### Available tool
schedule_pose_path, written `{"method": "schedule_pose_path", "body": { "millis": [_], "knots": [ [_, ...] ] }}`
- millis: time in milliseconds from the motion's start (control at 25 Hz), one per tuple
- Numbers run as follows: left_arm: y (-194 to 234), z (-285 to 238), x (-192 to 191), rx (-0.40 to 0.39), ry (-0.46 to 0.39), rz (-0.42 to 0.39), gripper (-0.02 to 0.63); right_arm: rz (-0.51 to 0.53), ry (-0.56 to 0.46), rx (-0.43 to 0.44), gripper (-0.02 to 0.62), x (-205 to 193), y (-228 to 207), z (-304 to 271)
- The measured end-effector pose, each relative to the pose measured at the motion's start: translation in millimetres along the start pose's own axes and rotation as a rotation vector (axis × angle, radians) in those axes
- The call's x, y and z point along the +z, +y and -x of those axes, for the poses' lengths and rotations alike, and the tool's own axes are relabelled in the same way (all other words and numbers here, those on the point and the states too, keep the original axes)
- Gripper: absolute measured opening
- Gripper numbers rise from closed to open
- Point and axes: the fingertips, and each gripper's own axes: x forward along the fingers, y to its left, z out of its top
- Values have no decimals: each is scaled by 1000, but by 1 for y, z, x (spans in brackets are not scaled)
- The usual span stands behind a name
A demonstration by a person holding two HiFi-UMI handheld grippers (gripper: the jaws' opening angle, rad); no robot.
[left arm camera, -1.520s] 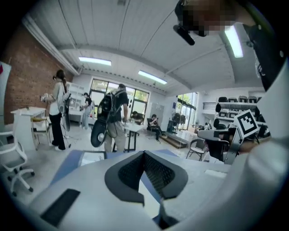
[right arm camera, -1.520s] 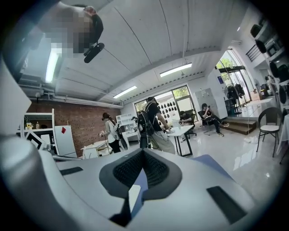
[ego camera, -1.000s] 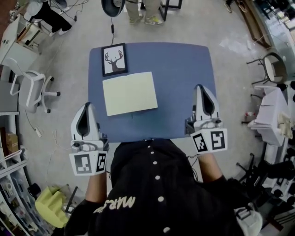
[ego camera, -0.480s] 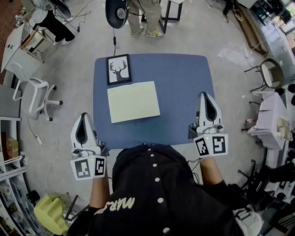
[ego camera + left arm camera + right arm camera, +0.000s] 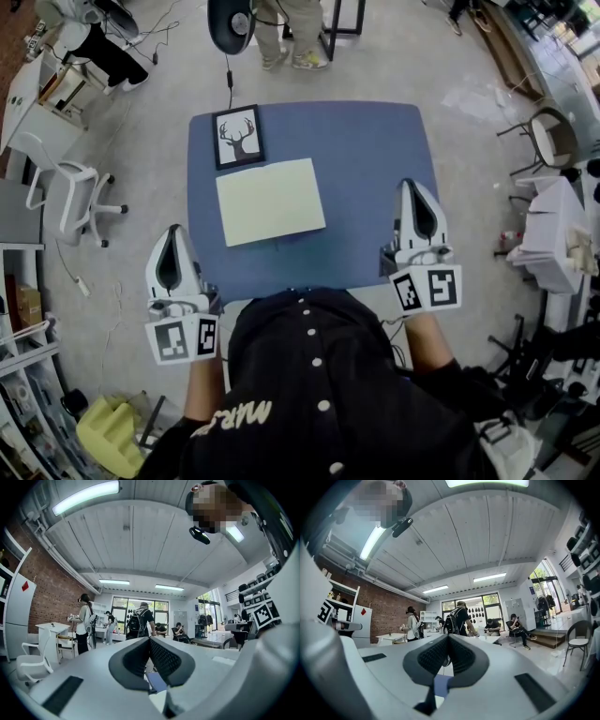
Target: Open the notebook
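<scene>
A closed pale yellow-green notebook [image 5: 271, 201] lies flat on the blue table [image 5: 366, 159], left of its middle. My left gripper [image 5: 172, 232] hangs off the table's near-left corner, shut and empty, well short of the notebook. My right gripper [image 5: 413, 186] hovers over the table's near-right edge, jaws together with nothing between them. In both gripper views the jaws meet at the tip, the left gripper [image 5: 150, 638] and the right gripper [image 5: 448, 635] pointing level across the room; the notebook does not show there.
A framed deer picture [image 5: 236, 137] lies at the table's far-left corner, just beyond the notebook. A white chair [image 5: 66, 187] stands to the left, another chair [image 5: 555, 139] and cluttered stands to the right. People [image 5: 140, 620] stand and sit in the room beyond.
The whole view has shifted slightly as the head moved. The left gripper has edged a little; the notebook and picture lie as before. Both grippers stay shut.
</scene>
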Motion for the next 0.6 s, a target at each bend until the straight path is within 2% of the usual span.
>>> {"method": "schedule_pose_path", "body": {
  "millis": [600],
  "knots": [
    [4, 4, -2, -6, -3, -6, 3, 14, 13, 19, 3, -7, 13, -3]
  ]
}}
